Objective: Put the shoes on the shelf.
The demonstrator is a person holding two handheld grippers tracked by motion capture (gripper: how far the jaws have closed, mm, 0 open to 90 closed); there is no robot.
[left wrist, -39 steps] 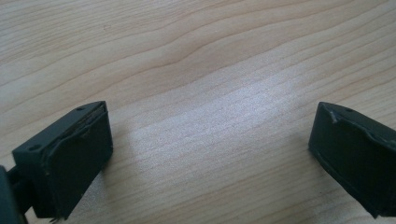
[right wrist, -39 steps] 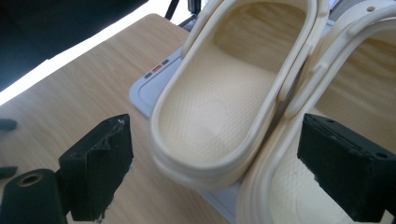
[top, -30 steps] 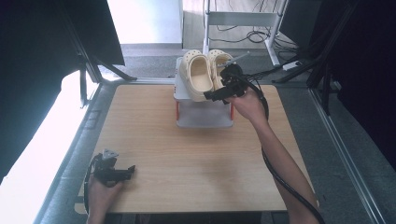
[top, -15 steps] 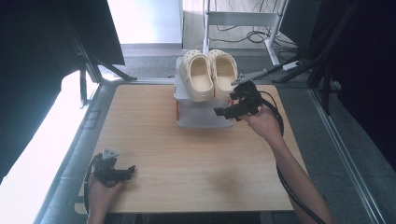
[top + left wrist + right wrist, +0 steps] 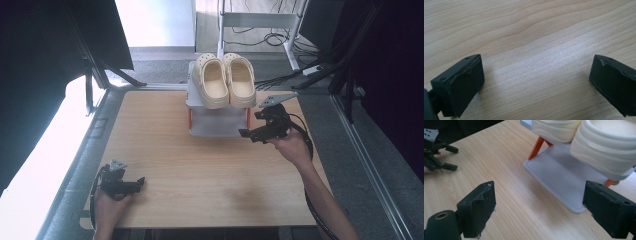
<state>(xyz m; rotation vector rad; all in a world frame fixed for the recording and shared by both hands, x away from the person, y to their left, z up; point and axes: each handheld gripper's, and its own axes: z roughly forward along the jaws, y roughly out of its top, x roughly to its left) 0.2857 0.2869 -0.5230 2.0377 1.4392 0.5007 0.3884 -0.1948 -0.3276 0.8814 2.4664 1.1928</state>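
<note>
Wooden table (image 5: 200, 165), cream clogs (image 5: 225, 80) atop rack (image 5: 215, 122)

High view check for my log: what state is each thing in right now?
Clogs: paired, upright on the rack's top shelf.
Rack: standing, lower shelf bare.
Left gripper: jaws open, holding nothing, low over the table.
Right gripper: jaws open, holding nothing, beside the rack.

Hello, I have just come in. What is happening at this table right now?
A person holds a gripper in each hand at a wooden table. A pair of cream clogs sits on top of a small grey shoe rack. The right gripper is open beside the rack, holding nothing. The left gripper is open, low over the table's near corner.
</note>
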